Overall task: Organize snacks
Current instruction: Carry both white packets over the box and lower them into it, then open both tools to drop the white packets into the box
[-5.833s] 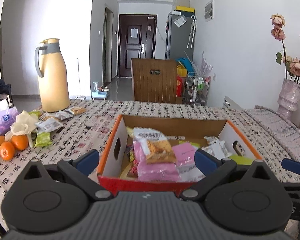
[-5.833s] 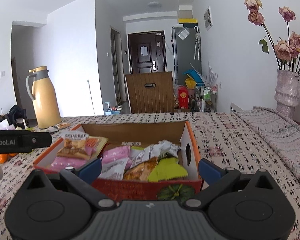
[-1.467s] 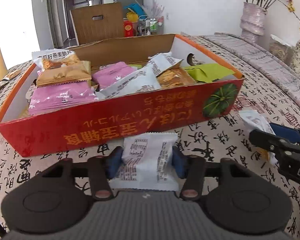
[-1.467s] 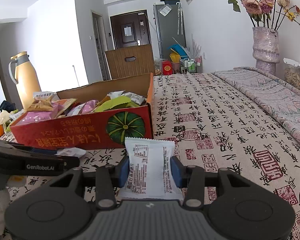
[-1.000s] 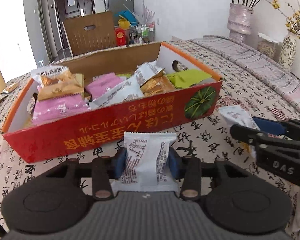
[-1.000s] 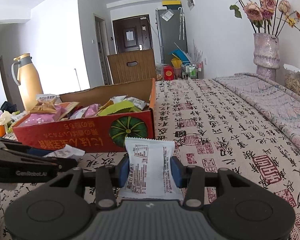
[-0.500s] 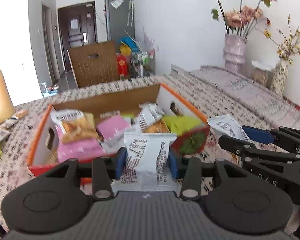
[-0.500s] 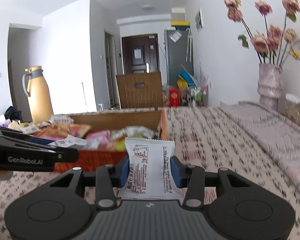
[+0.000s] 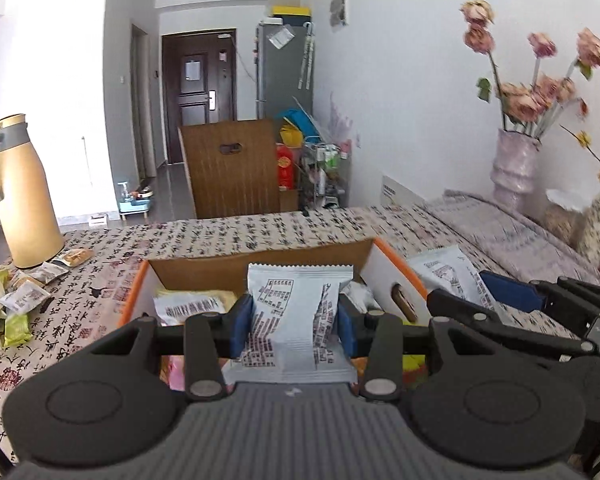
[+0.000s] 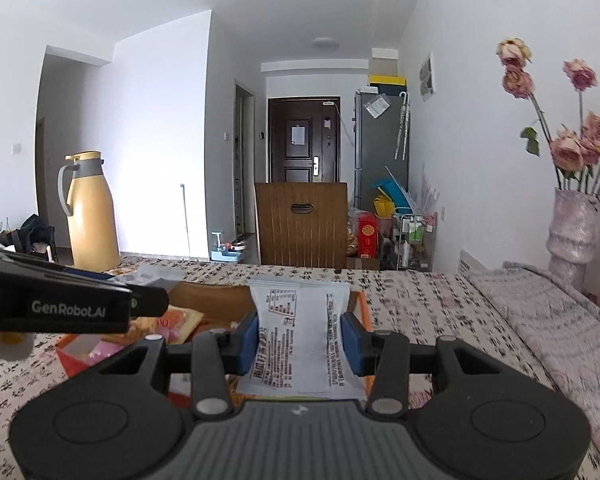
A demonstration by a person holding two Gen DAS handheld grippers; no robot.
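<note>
Left tongs [image 9: 295,326] clench a white snack packet [image 9: 296,320] with tiny unreadable print, above the orange-rimmed box [image 9: 396,268]. Right tongs [image 10: 300,338] clench another white packet [image 10: 300,332]; beside them, lettering reads "GenRobot.AI".

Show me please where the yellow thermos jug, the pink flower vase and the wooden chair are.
Yellow thermos jug [image 10: 92,216]: right wrist view, middle of its body.
Pink flower vase [image 10: 572,236]: right wrist view, its body.
Wooden chair [image 9: 232,172]: left wrist view, its backrest.
</note>
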